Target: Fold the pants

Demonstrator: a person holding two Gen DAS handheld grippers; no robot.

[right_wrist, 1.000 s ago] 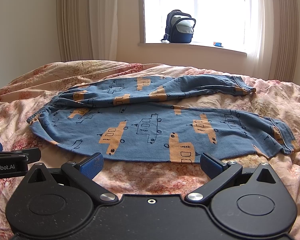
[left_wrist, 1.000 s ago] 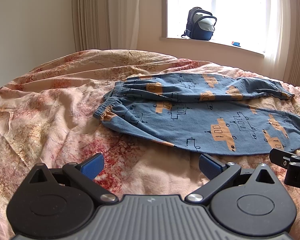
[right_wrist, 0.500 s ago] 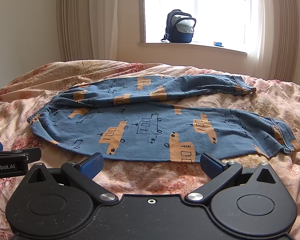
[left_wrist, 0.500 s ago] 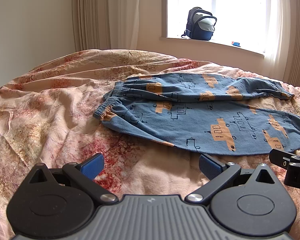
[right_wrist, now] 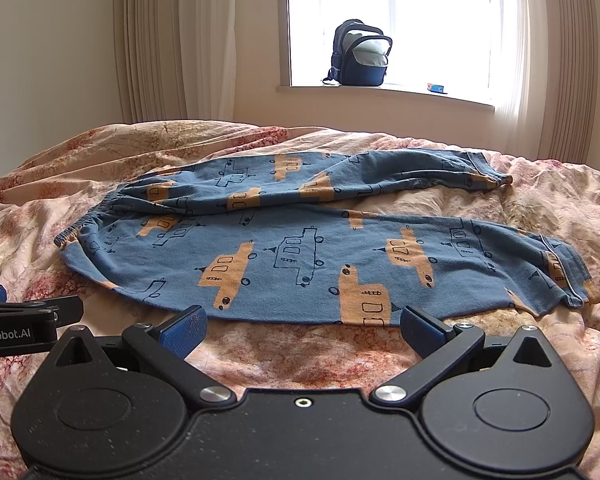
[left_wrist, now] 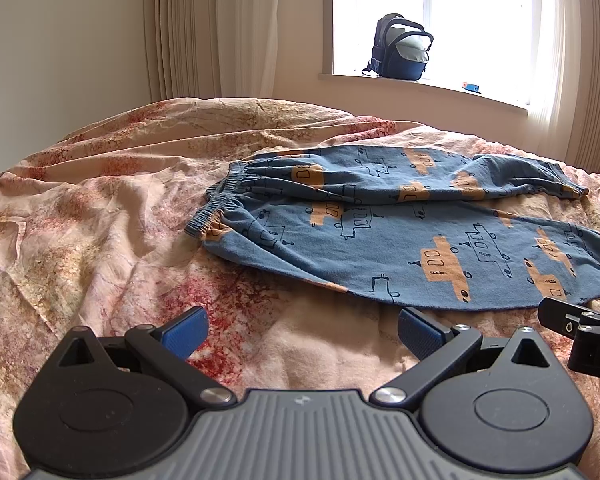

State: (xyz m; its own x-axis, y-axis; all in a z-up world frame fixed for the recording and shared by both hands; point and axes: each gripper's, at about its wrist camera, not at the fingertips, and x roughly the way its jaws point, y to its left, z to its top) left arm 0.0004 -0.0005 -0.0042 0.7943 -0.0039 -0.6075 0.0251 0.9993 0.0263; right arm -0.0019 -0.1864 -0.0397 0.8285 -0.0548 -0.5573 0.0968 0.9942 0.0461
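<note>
A: Status of tongs?
B: I read the left tongs point(left_wrist: 302, 330) spread apart, holding nothing, above the floral bedspread point(left_wrist: 100, 220). Right tongs point(right_wrist: 302, 328) likewise apart, just short of the near hem.
A: Location of workpiece?
B: I see the blue pajama pants point(right_wrist: 300, 256) flat on the bed, unfolded, waistband point(left_wrist: 216, 210) left, legs right. A backpack point(right_wrist: 360, 56) stands on the windowsill.
</note>
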